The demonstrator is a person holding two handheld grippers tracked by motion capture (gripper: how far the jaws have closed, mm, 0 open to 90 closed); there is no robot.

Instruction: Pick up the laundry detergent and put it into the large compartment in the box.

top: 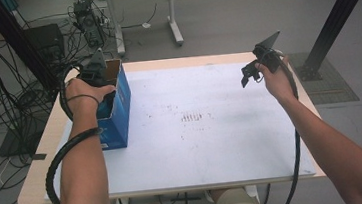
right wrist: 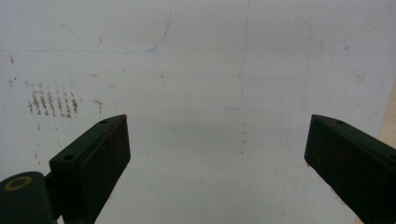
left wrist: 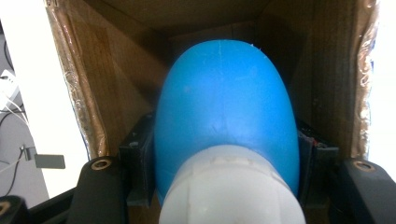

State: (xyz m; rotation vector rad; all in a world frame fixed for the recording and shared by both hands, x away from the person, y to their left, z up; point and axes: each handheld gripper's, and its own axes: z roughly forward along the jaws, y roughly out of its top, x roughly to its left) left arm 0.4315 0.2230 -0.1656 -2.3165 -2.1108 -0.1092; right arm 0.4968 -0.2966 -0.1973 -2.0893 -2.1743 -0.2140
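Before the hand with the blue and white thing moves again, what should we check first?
1. Left gripper shut on the blue and white object: ok.
2. Object is inside the open cardboard box: ok.
3. Room beneath the object in the box: cannot tell.
4. Box stands upright on the table: ok.
5. Right gripper open, nothing between its jaws: ok.
6. Right gripper apart from the box: ok.

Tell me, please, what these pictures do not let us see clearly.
- Blue and white object held by the left gripper: its base is cut off by the left gripper view's bottom edge.
- Box interior: hidden by that object; in the high view, by the left hand.
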